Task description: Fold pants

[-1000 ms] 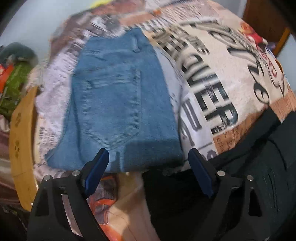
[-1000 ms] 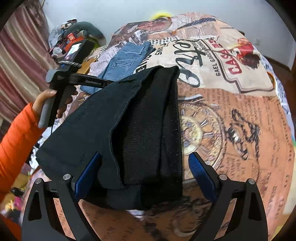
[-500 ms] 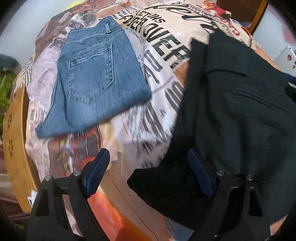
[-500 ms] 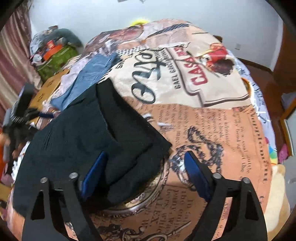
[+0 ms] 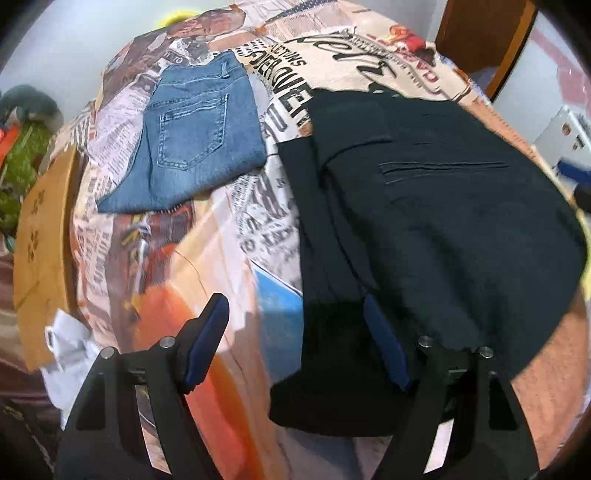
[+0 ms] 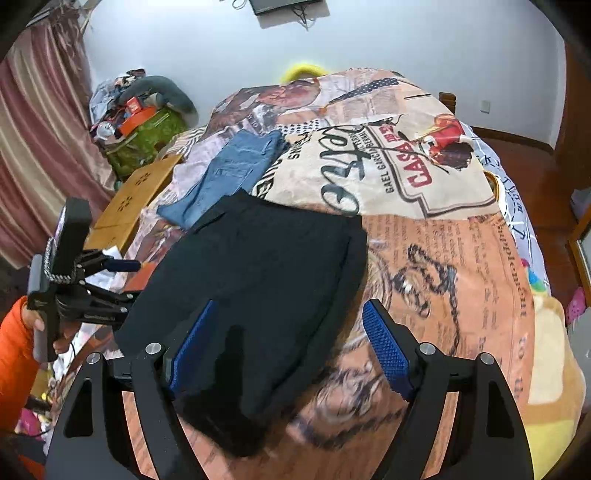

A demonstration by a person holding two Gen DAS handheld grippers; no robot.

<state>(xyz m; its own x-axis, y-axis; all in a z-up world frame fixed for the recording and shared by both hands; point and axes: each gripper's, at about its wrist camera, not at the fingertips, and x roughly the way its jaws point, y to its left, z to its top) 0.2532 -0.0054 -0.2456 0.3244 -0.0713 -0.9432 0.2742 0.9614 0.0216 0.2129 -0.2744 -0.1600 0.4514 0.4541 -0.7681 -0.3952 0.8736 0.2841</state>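
Observation:
Black pants (image 5: 436, 229) lie folded flat on the printed bedspread (image 5: 192, 266); they also show in the right wrist view (image 6: 255, 280). Folded blue jeans (image 5: 195, 136) lie beyond them to the left, also in the right wrist view (image 6: 236, 173). My left gripper (image 5: 295, 339) is open and empty, above the black pants' near left edge. My right gripper (image 6: 288, 343) is open and empty, raised over the black pants' near right corner. The left gripper also shows at the left of the right wrist view (image 6: 114, 280), held by a hand in an orange sleeve.
A wooden board (image 6: 129, 199) lies along the bed's left edge. A green bag with clutter (image 6: 144, 136) stands by the pink curtain (image 6: 40, 140). A wooden door (image 5: 480, 33) is at the far right. White paper (image 5: 66, 350) lies near the left bed edge.
Both grippers have pulled back and up from the black pants. The pants now lie flat and folded on the bed, released. The left gripper swung right from the jeans.

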